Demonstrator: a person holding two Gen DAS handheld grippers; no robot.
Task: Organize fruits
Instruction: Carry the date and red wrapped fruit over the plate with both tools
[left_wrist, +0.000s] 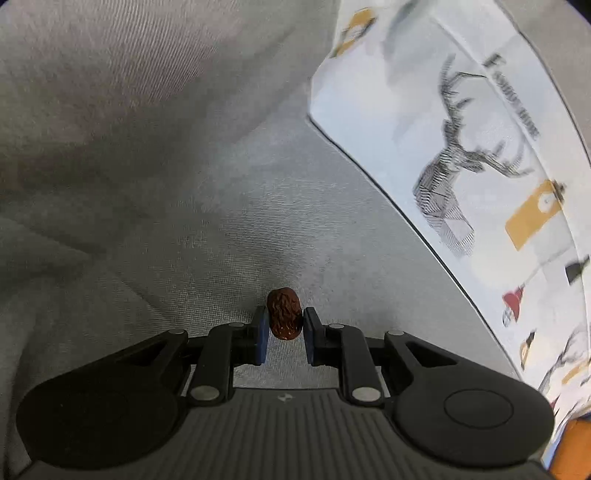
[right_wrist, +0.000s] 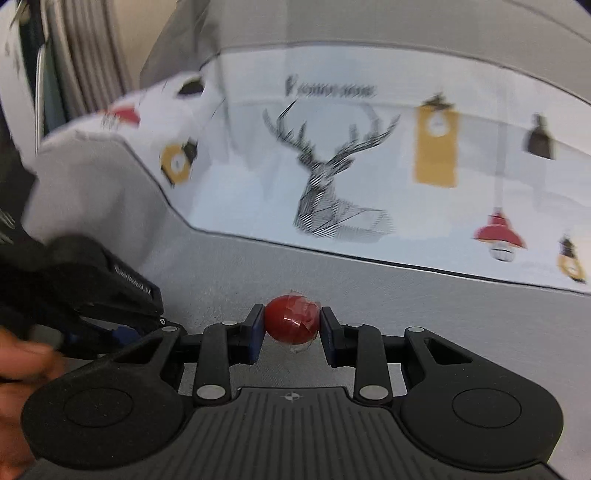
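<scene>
Two fruits are in our grippers at this moment, one in each. Our left gripper (left_wrist: 284, 321) has its jaws drawn narrow around a wrinkled brown date (left_wrist: 283, 314), which sits upright between the blue pads at the lower middle of the left wrist view. Our right gripper (right_wrist: 291, 323) is closed on a small red fruit (right_wrist: 291, 319), round and glossy, with what looks like a scrap of clear film clinging to it; it sits in the lower middle of the right wrist view.

We judge the task to be under way rather than finished: both fruits are picked up and carried, but neither is set down anywhere. No bowl, tray or basket appears in either view, so we cannot tell where they should go or how many other fruits are sorted or left.

Beneath both grippers lies a grey cloth (left_wrist: 184, 184), creased toward the upper left of the left view. A white printed cloth (right_wrist: 369, 166) with a deer head, yellow tags and red lamps fills the upper half of the right view and runs down the right edge of the left view.

At the left edge of the right view we see the left gripper's body close beside the right one, with a blurred hand (right_wrist: 22, 369) below it. That closeness is what could get in the way, as we judge it; the blur suggests motion.
</scene>
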